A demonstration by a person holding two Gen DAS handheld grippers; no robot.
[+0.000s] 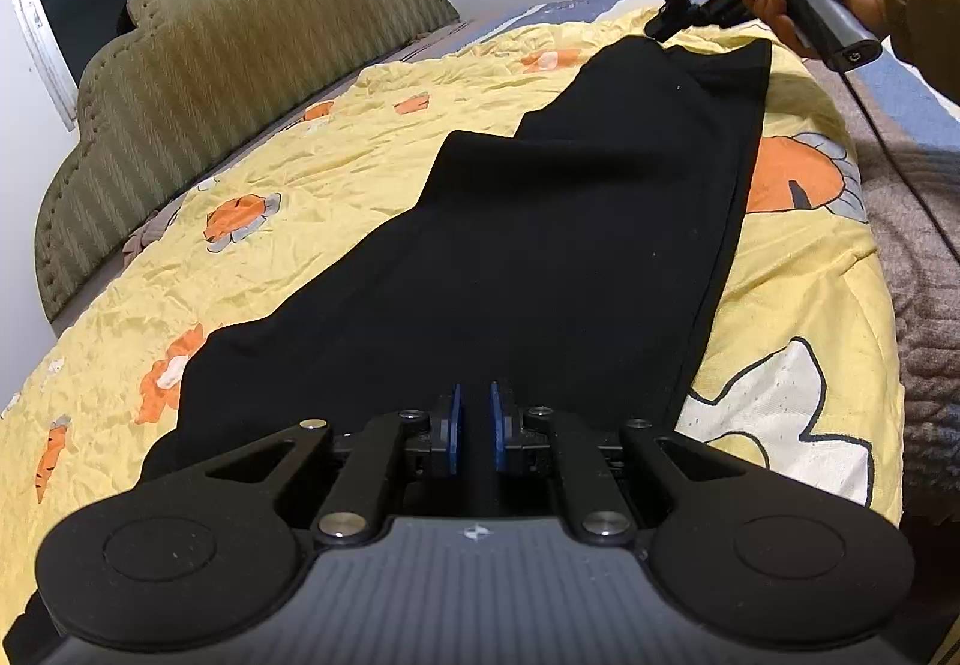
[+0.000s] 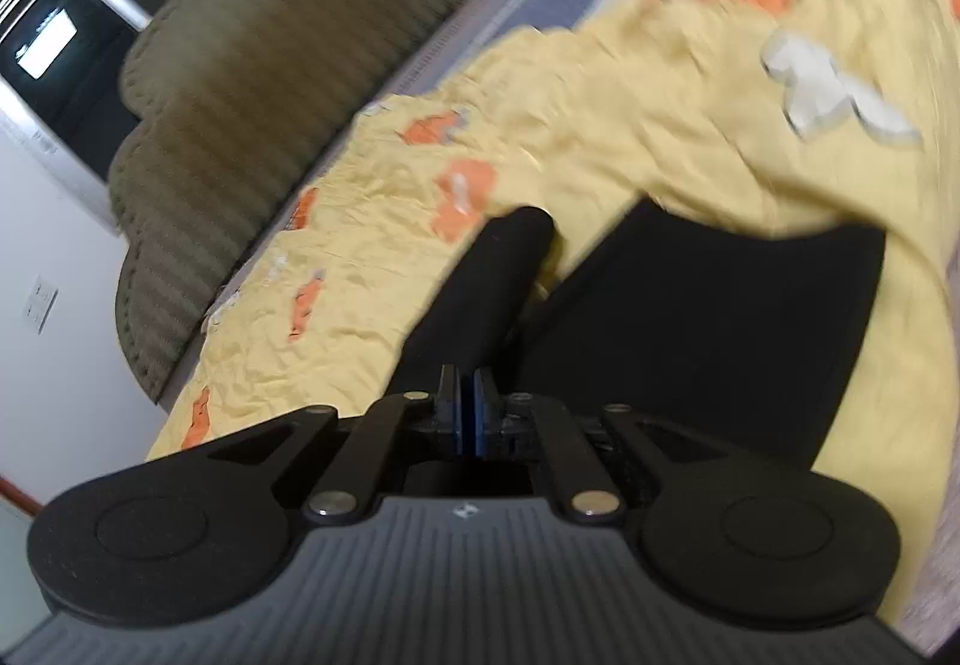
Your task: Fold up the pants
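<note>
The black pants (image 1: 540, 257) lie spread on the yellow carrot-print bedsheet (image 1: 312, 197), stretching away from the left gripper (image 1: 474, 428) toward the right gripper (image 1: 660, 29) at the far end. The blue pads (image 1: 454, 425) of the left gripper stand a little apart, with the near hem of the pants just ahead of and below them; whether any cloth sits between the jaws I cannot tell from this view. In the right wrist view, which is blurred, the jaws of the right gripper (image 2: 467, 413) are nearly together and black cloth rises straight out of them, so they probably clamp a fold of the pants (image 2: 720, 317) at that end. The fabric looks soft, limp and light, like a knit; it will sag and wrinkle when lifted, and it will not slip much on the crumpled sheet. A good hold would be at the corners or along the edge seam to the right of the left jaws, where the cloth is doubled. No container is in view; beyond the jaws stands only the olive padded headboard (image 1: 228, 65).
</note>
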